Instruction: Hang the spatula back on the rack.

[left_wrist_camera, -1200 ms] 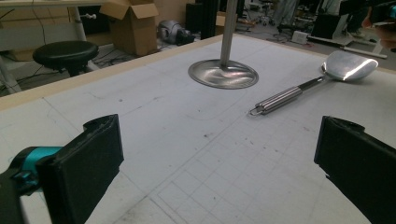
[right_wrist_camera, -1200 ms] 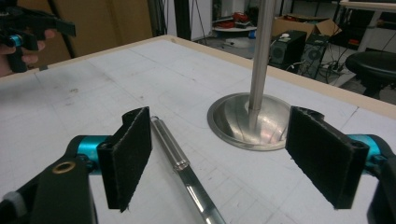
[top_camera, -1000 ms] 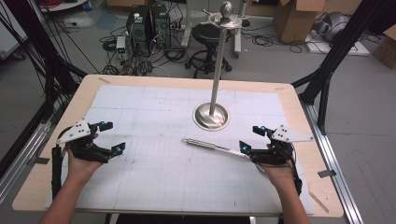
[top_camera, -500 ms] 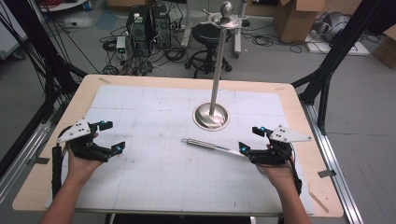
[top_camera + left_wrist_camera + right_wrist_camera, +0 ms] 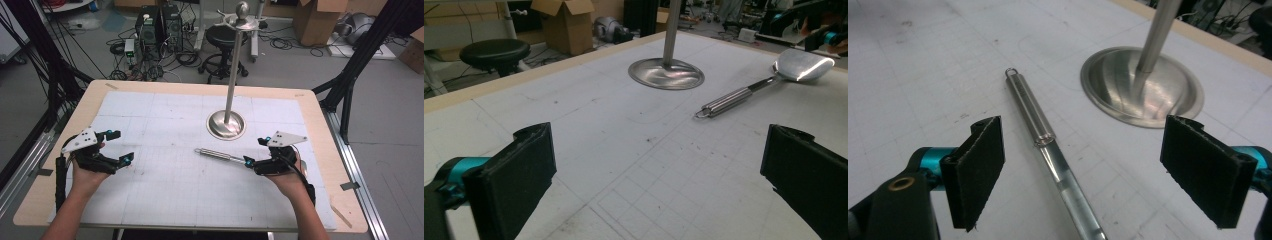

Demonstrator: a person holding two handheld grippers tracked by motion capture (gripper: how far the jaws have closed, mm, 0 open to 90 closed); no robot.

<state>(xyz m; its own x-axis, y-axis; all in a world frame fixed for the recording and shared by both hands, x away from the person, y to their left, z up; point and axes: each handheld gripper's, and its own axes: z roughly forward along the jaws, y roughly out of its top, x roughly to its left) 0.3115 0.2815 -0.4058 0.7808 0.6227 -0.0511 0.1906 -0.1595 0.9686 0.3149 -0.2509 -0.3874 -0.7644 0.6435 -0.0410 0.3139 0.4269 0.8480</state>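
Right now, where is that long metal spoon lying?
In the high view the spoon lies flat on the table mat, right of centre, just in front of the stand's round base, its bowl end between the right gripper's open jaws.

My overhead camera looks forward and down across the counter (image 5: 165, 100); each claw camera sits low, close to the surface — both catch the stand's base (image 5: 666, 74) and the spatula (image 5: 1048, 140).
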